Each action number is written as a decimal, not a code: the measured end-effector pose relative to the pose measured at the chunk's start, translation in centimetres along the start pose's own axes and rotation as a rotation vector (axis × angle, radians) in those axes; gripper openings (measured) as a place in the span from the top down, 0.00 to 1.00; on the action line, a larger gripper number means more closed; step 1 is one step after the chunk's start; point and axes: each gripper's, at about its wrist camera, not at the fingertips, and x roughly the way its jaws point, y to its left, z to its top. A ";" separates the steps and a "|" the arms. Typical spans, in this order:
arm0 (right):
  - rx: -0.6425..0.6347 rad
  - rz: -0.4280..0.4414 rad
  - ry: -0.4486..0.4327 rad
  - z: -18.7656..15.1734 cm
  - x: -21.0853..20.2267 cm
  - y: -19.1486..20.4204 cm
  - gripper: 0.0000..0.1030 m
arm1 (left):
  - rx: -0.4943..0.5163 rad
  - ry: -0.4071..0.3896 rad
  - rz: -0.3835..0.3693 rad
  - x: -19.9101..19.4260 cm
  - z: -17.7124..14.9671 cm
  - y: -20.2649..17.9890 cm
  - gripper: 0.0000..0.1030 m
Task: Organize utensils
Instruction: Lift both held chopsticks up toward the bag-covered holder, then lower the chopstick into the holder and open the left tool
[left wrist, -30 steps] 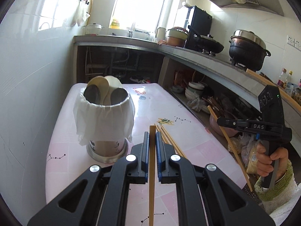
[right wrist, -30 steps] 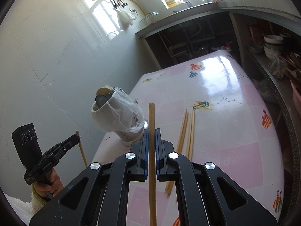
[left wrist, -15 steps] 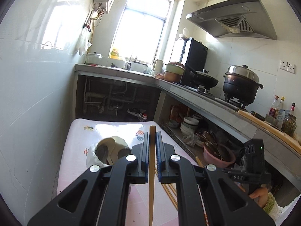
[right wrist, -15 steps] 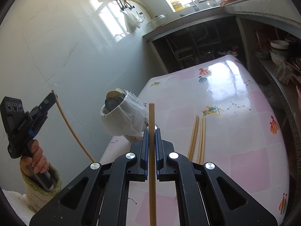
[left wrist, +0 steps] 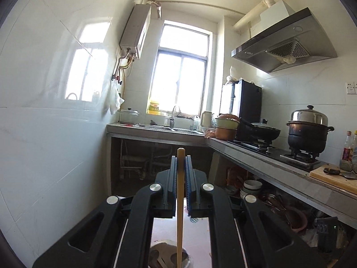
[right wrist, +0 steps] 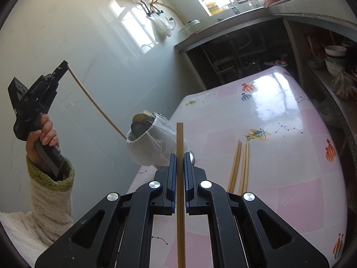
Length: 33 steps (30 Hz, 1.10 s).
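- Gripping a single wooden chopstick [left wrist: 180,192], the left gripper [left wrist: 180,163] has its jaws nearly closed on the stick, which runs straight down the centre of the left wrist view and pokes out just past the fingertips.
- Behind that gripper the left wrist view shows a kitchen: a window [left wrist: 178,82] in the centre, a range hood [left wrist: 283,51] at upper right, a steamer pot [left wrist: 309,131] on the stove at right.
- At the bottom centre of the same view, the top of the utensil holder [left wrist: 169,255] peeks out under the gripper, with spoon bowls in it.
- In the right wrist view that same gripper [right wrist: 63,65] appears at upper left, held by a hand [right wrist: 42,134] in a fuzzy sleeve [right wrist: 48,198]; its chopstick [right wrist: 96,105] slants down to the right, the lower tip at the rim of the holder.
- Whether that tip is inside the holder or just at the rim, I cannot tell.
- The holder [right wrist: 151,145], wrapped in a white plastic bag, stands on the near left part of the pink table [right wrist: 301,178], with spoons [right wrist: 140,121] sticking out of its top.
- The right gripper [right wrist: 180,158] has narrow jaws clamped on a second chopstick [right wrist: 180,192], filling the lower centre of its own view.
- Four loose chopsticks [right wrist: 239,165] lie side by side on the table, just right of that gripper and apart from the holder.
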 end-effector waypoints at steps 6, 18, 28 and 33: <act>0.009 0.000 0.006 0.0 0.1 -0.4 0.96 | 0.034 -0.002 0.062 2.9 -1.4 1.0 0.94; 0.018 -0.006 0.017 -0.1 0.4 -0.7 0.96 | 0.109 0.078 0.091 5.5 -7.1 1.2 0.94; 0.019 -0.010 0.014 -0.3 0.0 -0.9 0.96 | 0.110 0.165 0.075 5.3 -11.2 1.3 0.94; 0.010 -0.012 0.007 -0.4 -0.4 -0.7 0.96 | 0.092 0.209 0.071 5.3 -12.6 1.4 0.94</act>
